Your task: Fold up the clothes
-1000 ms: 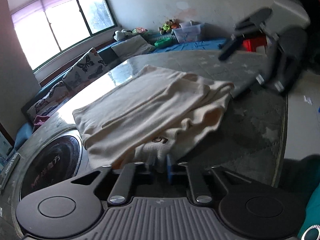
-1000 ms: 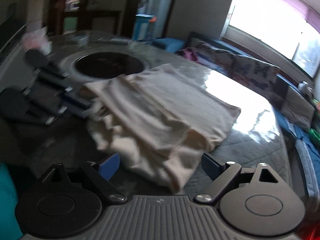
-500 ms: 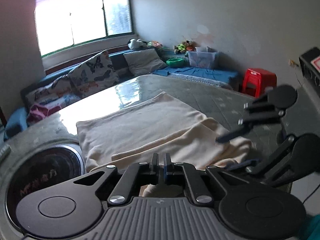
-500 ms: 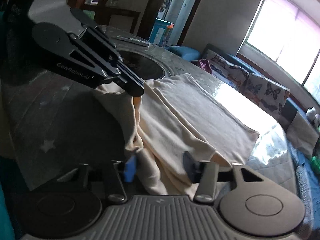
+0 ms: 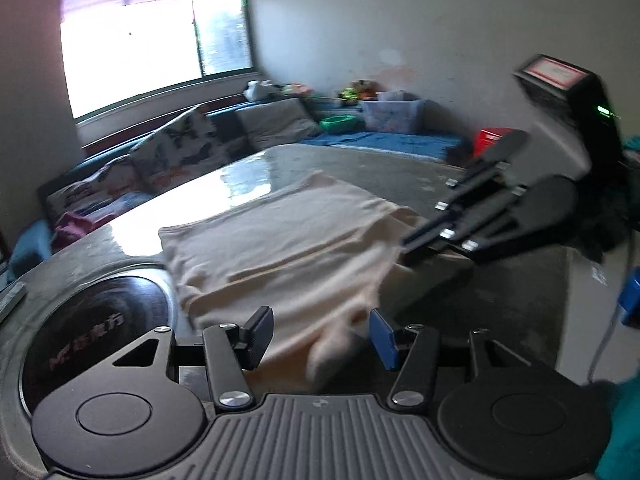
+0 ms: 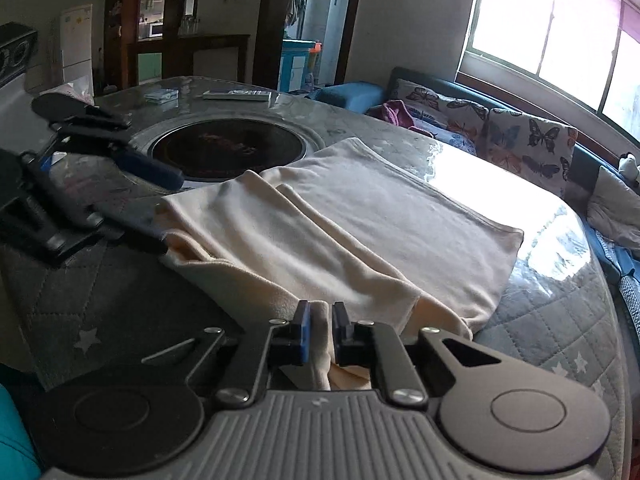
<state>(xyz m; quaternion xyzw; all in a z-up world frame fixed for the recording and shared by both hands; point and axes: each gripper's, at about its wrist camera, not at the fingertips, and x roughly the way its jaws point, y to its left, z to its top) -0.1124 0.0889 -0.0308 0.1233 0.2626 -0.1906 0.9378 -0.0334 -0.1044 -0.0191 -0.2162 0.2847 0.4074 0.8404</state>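
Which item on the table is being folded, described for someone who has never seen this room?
Find the round grey table with a black circular cooktop set into it. Beside that lies a cream garment, partly folded. It is the only cloth there.

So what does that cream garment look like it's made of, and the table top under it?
The cream garment looks like a soft knit, probably cotton jersey: matte, with limp rounded folds and a stitched hem. The table top seems to be quilted grey star-print fabric under a clear glossy sheet, plastic or glass, judging by the window glare. The round black inset looks like smooth glass; it reflects faintly.
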